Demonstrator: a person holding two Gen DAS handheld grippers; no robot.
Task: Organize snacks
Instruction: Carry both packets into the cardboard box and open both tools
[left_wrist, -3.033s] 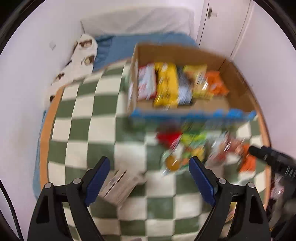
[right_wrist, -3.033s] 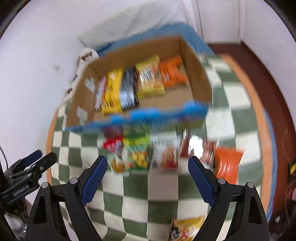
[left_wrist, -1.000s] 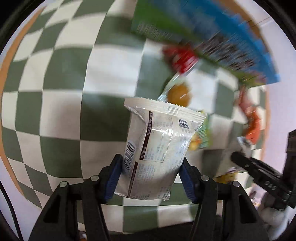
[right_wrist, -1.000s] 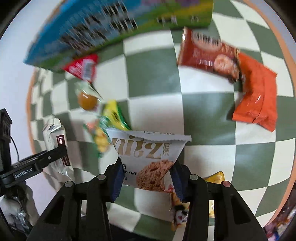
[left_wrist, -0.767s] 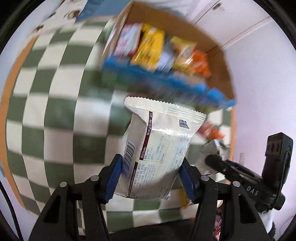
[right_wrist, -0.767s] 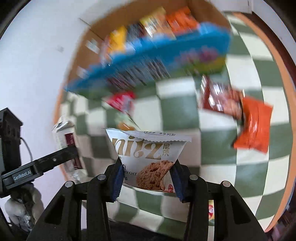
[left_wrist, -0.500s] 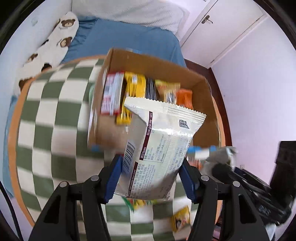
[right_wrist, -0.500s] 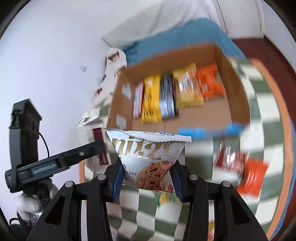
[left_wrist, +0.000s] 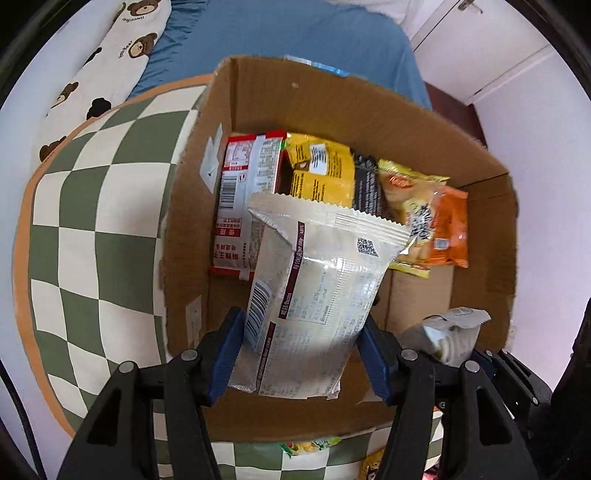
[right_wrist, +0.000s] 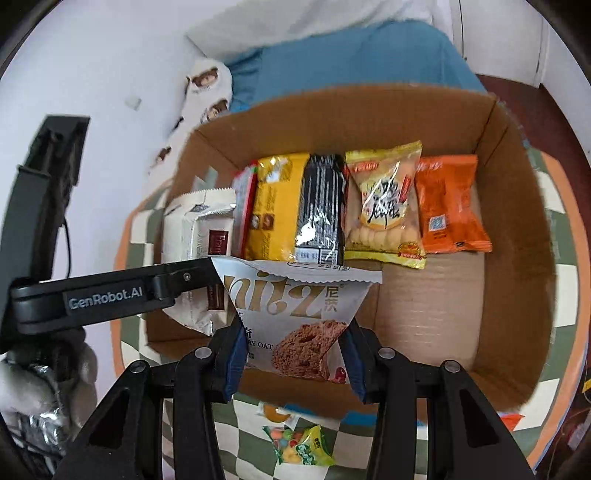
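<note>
My left gripper (left_wrist: 301, 354) is shut on a cream snack packet (left_wrist: 317, 295), printed back up, held over the near left part of the cardboard box (left_wrist: 332, 96). My right gripper (right_wrist: 291, 358) is shut on a silver oat-biscuit packet (right_wrist: 299, 310), hanging over the box's near edge. In the right wrist view the cream snack packet (right_wrist: 195, 236) and the left gripper's black finger (right_wrist: 110, 291) show at the left. A row of packets lies along the box's far side: red-and-white (left_wrist: 245, 199), yellow (right_wrist: 275, 206), black (right_wrist: 321, 206), yellow cracker (right_wrist: 386, 206), orange (right_wrist: 448, 206).
The cardboard box (right_wrist: 517, 258) sits on a green-and-white checked mat (left_wrist: 92, 221). A bare stretch of box floor (right_wrist: 428, 306) lies at the near right. A green candy bag (right_wrist: 306, 448) lies on the mat before the box. A bear-print pillow (left_wrist: 107, 62) lies beyond.
Both grippers, each holding its packet, have swung up from the mat and loose snacks to over the open box. Three seconds ago both stood open and empty.
</note>
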